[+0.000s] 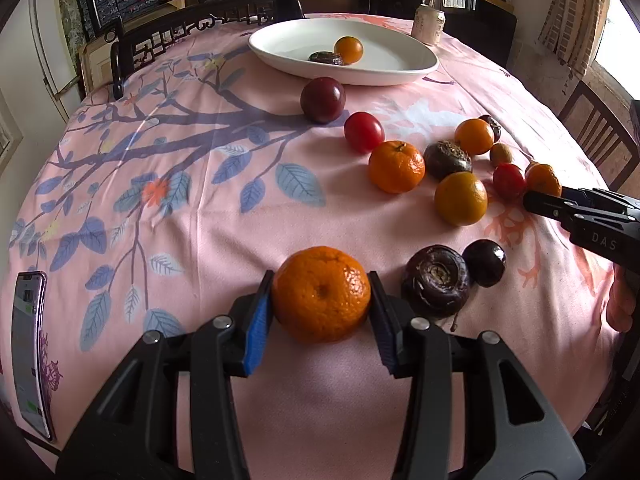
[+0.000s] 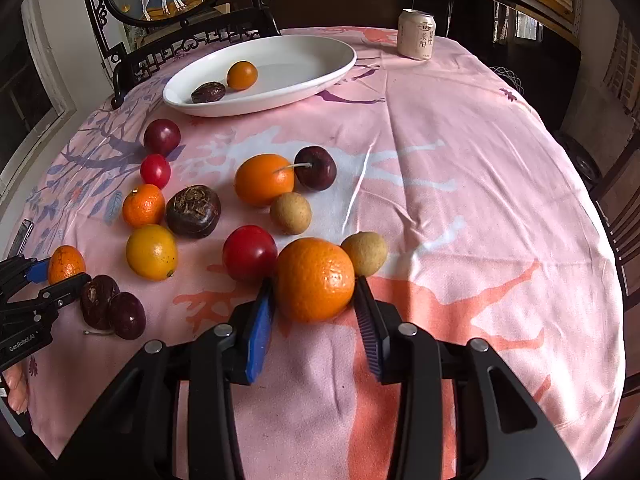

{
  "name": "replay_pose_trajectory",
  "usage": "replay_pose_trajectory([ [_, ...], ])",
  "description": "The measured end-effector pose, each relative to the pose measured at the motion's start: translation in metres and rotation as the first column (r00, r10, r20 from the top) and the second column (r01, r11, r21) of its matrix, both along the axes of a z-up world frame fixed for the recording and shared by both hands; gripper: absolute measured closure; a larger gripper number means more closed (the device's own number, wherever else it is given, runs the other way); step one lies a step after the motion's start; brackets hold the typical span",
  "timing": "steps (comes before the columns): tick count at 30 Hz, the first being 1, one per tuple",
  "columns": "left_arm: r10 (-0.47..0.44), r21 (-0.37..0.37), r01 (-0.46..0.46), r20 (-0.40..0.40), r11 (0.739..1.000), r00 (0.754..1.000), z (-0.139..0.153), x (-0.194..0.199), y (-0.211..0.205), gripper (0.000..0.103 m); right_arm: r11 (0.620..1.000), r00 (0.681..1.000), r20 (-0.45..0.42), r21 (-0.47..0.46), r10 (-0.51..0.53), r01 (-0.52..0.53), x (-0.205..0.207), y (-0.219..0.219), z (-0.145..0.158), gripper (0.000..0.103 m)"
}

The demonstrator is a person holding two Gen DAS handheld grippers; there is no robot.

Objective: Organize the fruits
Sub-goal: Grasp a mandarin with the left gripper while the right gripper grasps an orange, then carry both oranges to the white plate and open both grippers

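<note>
On the pink tablecloth, my left gripper (image 1: 320, 280) is shut on a mandarin (image 1: 322, 294), its blue pads pressed against both sides. My right gripper (image 2: 314, 282) is shut on a larger orange (image 2: 315, 279), which rests on the cloth between a red plum (image 2: 249, 253) and a tan longan (image 2: 365, 253). Each gripper also shows at the edge of the other's view, the left gripper (image 2: 60, 276) and the right gripper (image 1: 560, 200). At the far side stands a white oval plate (image 1: 400, 74) holding a small orange fruit (image 1: 348, 49) and a dark fruit (image 1: 326, 58).
Several loose fruits lie between the grippers and the plate: oranges, red plums, dark water chestnuts (image 1: 435, 280), a cherry (image 2: 315, 168). A drink can (image 2: 416, 34) stands at the far edge. A phone (image 1: 30, 352) lies at the left edge. Dark chairs ring the table.
</note>
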State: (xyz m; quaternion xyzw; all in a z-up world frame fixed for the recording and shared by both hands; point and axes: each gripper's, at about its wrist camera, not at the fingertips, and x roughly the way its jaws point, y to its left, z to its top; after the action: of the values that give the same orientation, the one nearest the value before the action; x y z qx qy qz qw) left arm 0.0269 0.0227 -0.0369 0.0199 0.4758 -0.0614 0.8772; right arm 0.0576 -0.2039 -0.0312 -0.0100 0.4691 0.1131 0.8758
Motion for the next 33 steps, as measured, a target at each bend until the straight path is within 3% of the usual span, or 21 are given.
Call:
replay_pose_trajectory([
  [4,0.001,0.004,-0.001,0.003,1.0,1.0,0.0,0.0,0.0,0.057,0.995,0.997,0.013,0.05,0.081,-0.082,-0.015,0.0,0.005,0.063],
  [19,0.003,0.01,-0.003,0.007,1.0,1.0,0.0,-0.001,-0.002,0.057,0.998,0.998,0.004,0.006,0.061,-0.061,-0.008,0.005,-0.002,0.059],
  [23,0.005,0.009,-0.005,0.01,1.0,1.0,0.002,-0.001,-0.002,0.058,0.998,0.998,0.012,0.011,0.058,-0.058,-0.008,0.003,0.0,0.063],
  [27,0.003,0.012,-0.003,0.029,1.0,1.0,0.01,-0.002,0.0,0.058,0.996,0.996,0.048,0.036,0.078,-0.079,-0.017,-0.002,0.012,0.063],
  [33,-0.003,-0.004,0.003,0.076,1.0,0.997,0.037,0.002,0.0,0.058,0.985,0.979,0.169,0.108,0.117,-0.137,-0.025,-0.003,0.053,0.063],
])
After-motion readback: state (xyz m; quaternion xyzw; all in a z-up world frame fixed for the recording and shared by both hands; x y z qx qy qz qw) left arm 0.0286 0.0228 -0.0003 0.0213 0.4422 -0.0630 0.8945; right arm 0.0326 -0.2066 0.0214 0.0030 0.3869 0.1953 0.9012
